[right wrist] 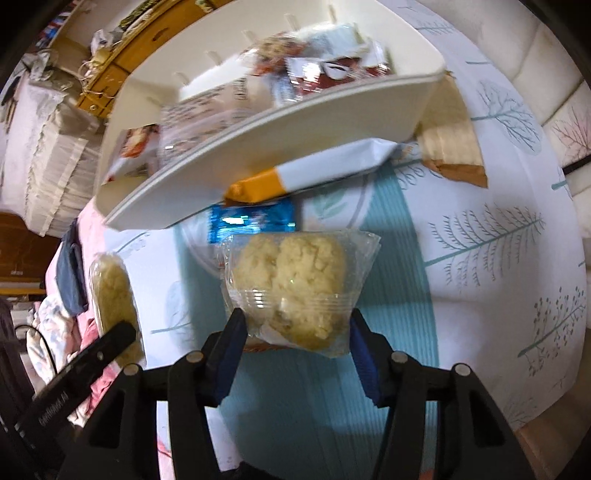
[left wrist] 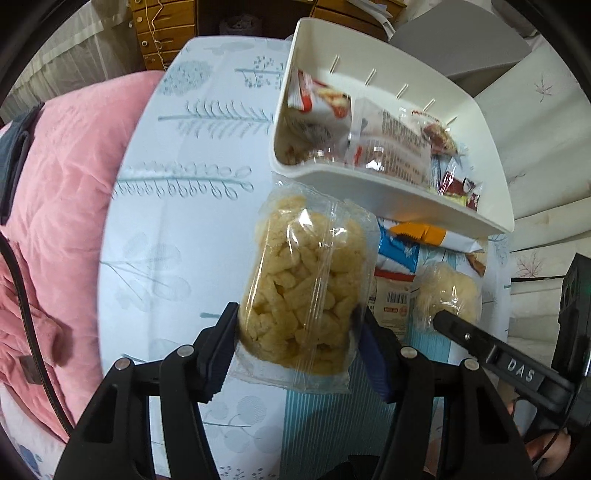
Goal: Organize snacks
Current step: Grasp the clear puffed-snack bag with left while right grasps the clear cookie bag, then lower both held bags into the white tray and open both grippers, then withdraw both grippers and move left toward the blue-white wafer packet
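Observation:
My left gripper [left wrist: 297,332] is shut on a clear pack of yellow puffed rice snack [left wrist: 306,277], held off the table. My right gripper [right wrist: 295,332] is shut on a clear pack holding a pale crumbly cake [right wrist: 295,284], also lifted. Each pack shows in the other view: the cake pack [left wrist: 448,291] at the right with a right finger [left wrist: 465,334] on it, the puffed pack [right wrist: 112,291] at the left. A white plastic bin [left wrist: 369,184] [right wrist: 280,125] with several wrapped snacks stands just beyond both packs.
An orange-and-white packet [right wrist: 314,173] [left wrist: 432,234], a blue packet [right wrist: 251,221] [left wrist: 397,253] and a brown-and-cream packet [right wrist: 454,147] lie on the tree-print tablecloth [right wrist: 480,240] beside the bin. A pink quilt [left wrist: 66,184] lies left of the table. Wooden drawers [left wrist: 162,26] stand behind.

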Tool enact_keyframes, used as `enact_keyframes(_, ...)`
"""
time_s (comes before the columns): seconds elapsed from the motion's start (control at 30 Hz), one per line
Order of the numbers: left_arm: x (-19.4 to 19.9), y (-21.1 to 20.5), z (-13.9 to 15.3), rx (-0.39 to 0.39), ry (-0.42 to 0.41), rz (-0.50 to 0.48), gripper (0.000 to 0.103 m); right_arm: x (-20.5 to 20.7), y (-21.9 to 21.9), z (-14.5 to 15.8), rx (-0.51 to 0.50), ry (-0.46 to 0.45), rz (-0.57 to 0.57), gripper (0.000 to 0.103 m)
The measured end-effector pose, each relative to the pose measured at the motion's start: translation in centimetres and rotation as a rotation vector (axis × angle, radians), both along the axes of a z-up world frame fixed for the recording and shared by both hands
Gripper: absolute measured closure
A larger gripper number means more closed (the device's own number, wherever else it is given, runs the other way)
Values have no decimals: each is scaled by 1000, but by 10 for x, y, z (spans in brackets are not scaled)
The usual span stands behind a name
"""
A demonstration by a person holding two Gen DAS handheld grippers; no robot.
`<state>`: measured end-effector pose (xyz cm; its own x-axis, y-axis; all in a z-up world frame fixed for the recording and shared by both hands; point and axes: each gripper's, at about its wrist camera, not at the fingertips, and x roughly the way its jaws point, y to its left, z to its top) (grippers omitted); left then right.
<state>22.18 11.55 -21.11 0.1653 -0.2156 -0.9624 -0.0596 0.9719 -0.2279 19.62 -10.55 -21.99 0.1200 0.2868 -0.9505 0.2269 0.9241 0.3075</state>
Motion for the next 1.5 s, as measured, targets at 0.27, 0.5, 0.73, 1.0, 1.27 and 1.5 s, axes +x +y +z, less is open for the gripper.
enact_keyframes(0.27,28,3,41,-2,-55,-39,43,12,9,37,54,-85,52,48)
enact_keyframes(0.5,64,-7,70,-18,-118,-46,43,37,4,63,52,-184,54,48)
enact_keyframes(0.73,101,-33,72,-27,-135,-82,43,67,-7,77,49,-252,19,48)
enact_keyframes(1.0,130,-54,74,-73,-149,-106,43,86,-29,81,23,-281,-36,48)
enact_keyframes(1.27,136,-67,70,-95,-150,-125,27,95,-44,78,3,-285,-71,42)
enact_keyframes(1.5,128,-64,74,-128,-167,-123,20,89,-48,77,14,-280,-89,36)
